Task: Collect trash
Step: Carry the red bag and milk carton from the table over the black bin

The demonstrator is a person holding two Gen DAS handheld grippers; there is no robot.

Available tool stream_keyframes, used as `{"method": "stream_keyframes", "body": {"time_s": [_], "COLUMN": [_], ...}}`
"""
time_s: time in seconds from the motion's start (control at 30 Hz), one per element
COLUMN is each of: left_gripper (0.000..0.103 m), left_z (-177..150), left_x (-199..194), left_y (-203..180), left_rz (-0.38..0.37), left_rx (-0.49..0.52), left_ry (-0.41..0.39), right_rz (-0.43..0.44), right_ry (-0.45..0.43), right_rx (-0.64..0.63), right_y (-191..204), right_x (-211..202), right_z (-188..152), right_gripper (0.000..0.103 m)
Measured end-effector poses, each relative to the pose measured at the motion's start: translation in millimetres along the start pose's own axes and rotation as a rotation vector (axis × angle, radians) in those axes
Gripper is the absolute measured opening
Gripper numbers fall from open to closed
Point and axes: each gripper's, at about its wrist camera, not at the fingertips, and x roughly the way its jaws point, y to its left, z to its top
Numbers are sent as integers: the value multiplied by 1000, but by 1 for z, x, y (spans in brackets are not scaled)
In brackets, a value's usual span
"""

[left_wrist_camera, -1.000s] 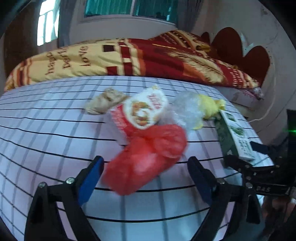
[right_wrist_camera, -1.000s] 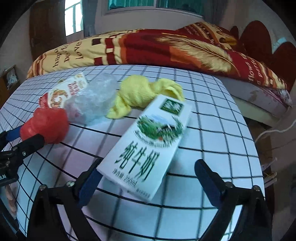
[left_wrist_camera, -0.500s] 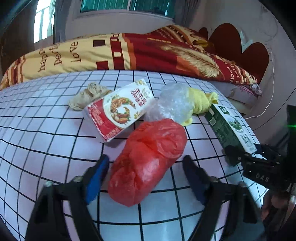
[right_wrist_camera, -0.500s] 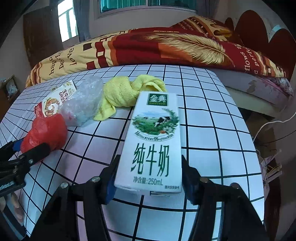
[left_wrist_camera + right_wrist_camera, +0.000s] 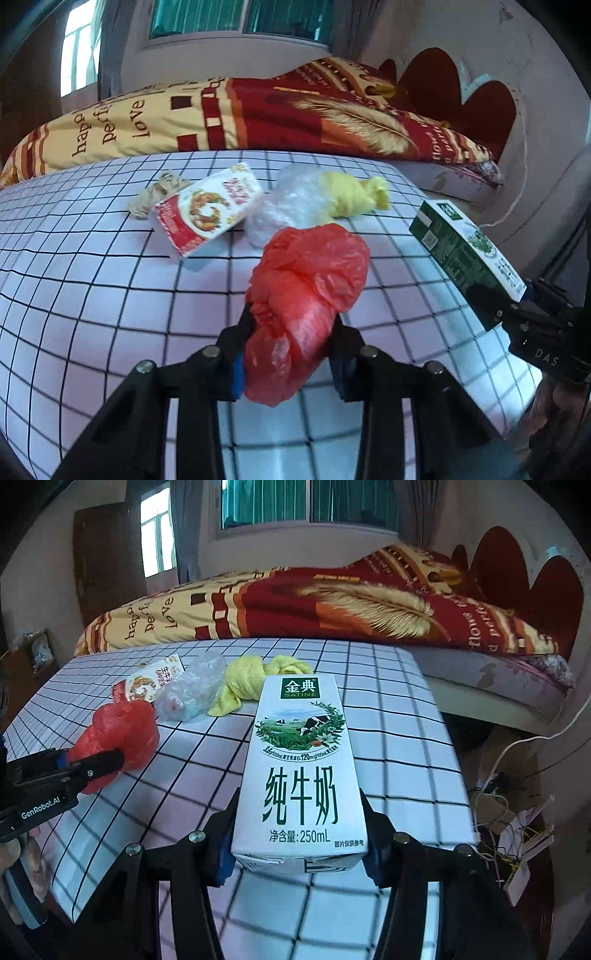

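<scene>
Left gripper (image 5: 290,354) is clamped on the crumpled red plastic bag (image 5: 306,295); both blue-padded fingers press into its lower end and the rest bulges forward over the grid cloth. Bag looks lifted slightly off the surface, can't confirm from either view.

Right gripper (image 5: 297,849) is clamped on the white-and-green 250 mL milk carton (image 5: 301,768), fingers on its two narrow sides near the bottom end, printed face up toward the camera. Left wrist view shows the carton tilted, its far end raised above the table edge.

Still on the white tablecloth with black grid lines (image 5: 92,280):
- red-and-white flat snack box with a fried-food picture (image 5: 207,212), lying flat
- crumpled beige paper wad (image 5: 159,192), touching the box's far left corner
- crumpled clear plastic bag (image 5: 284,206), just right of the box
- bunched yellow cloth (image 5: 354,192), touching the clear bag on its right side

Red bag sits just in front of the clear bag.

Behind the table: bed with red-and-yellow patterned quilt (image 5: 295,605), dark red scalloped headboard (image 5: 524,572) on the right.
</scene>
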Motion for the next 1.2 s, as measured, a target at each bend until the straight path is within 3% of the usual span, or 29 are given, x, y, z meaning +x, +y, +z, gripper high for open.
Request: {"method": "stream_keyframes", "body": {"time_s": [0.43,0.87,1.2], "left_gripper": [37,37,37], "left_z": [-32,-55,-70], "left_x": [-44,-68,-66], "left_y": [-79,-141,-179], "left_rz": [-68,-155,-210], "left_rx": [96,163,219], "left_ry": [-26,-30,-11], "right_rz": [-49,-128,-204], "right_ry": [-64,-125,-87], "right_rx": [49,69,169], "right_y": [-45,-83,-129], "right_x": [-95,-171,-188], "right_z": [-65,-101,-143], "right_gripper": [56,56,56]}}
